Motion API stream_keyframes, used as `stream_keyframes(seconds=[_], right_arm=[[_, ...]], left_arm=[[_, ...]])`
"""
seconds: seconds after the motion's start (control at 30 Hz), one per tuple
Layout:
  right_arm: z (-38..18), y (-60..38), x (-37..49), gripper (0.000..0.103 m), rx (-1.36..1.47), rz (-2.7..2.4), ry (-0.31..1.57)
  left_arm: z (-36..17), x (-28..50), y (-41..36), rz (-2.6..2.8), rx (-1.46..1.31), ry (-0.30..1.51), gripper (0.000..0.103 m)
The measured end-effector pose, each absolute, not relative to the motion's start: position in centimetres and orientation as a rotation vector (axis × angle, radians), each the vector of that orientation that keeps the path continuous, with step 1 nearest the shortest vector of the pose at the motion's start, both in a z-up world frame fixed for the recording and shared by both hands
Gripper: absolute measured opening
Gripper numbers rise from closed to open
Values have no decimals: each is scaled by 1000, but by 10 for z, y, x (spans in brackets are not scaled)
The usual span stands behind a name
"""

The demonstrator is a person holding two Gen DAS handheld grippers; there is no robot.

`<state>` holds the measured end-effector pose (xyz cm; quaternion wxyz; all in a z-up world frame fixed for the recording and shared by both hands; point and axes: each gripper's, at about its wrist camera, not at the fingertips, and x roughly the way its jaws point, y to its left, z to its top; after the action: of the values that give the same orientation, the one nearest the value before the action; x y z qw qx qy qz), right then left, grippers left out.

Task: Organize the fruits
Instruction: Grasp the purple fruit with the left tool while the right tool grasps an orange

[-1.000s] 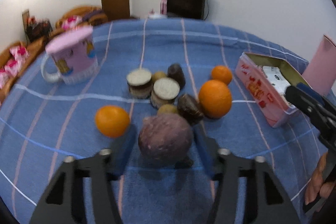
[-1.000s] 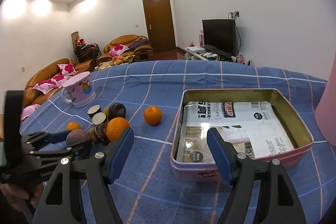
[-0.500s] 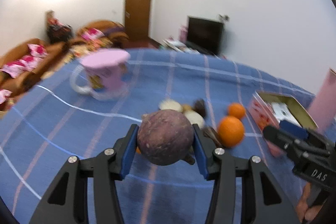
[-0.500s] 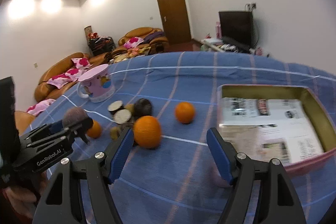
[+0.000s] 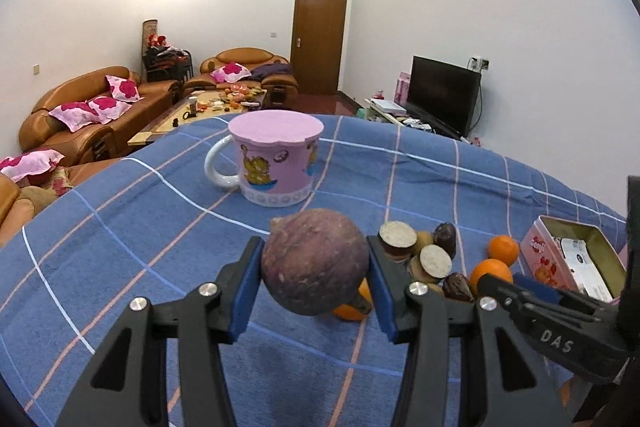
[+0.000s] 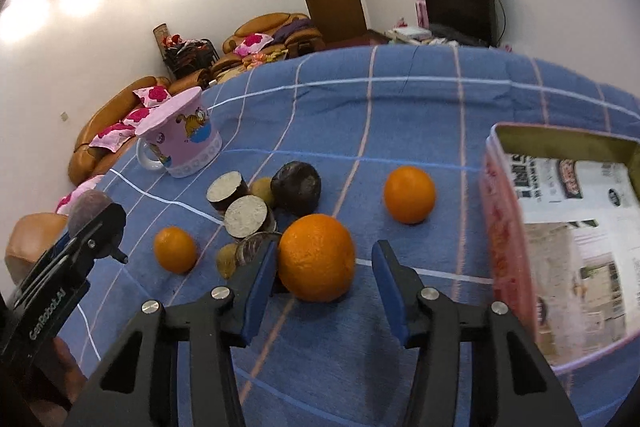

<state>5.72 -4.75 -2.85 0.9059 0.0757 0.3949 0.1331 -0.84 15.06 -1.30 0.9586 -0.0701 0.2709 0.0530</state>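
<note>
My left fingers (image 5: 314,277) clamp the purple fruit (image 5: 315,261), lifted above the table (image 5: 120,227). My right fingers (image 6: 324,291) have just been narrowing around the big orange (image 6: 316,257), which sits between them, right pad not touching.

Both the left gripper (image 5: 315,273) and the right gripper (image 6: 324,285) are matte black plastic frames with triangular cut-outs, 2 blue pads and round silver screws at the finger joints. White lettering marks their sides: "DAS" on the right one, "GenRobot.AI" on the left.
</note>
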Motion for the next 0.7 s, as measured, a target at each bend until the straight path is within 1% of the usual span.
stream_keyframes(seconds=[0.1, 0.17, 0.2, 0.33, 0.5, 0.7], right_arm=[[-40, -54, 68, 51, 240, 306, 880], [-41, -63, 69, 46, 292, 327, 886], [-41, -63, 68, 44, 292, 342, 888], [-37, -56, 60, 43, 248, 341, 870], [-17, -63, 41, 43, 235, 342, 772], [9, -90, 17, 43, 213, 293, 651]], left_arm=[[-14, -6, 154, 126, -153, 554, 52], [-16, -5, 155, 128, -159, 566, 52], [-17, -4, 155, 125, -163, 569, 52], [-17, -3, 154, 117, -171, 563, 51], [-15, -6, 149, 105, -171, 538, 52], [-11, -9, 125, 73, -130, 526, 52]])
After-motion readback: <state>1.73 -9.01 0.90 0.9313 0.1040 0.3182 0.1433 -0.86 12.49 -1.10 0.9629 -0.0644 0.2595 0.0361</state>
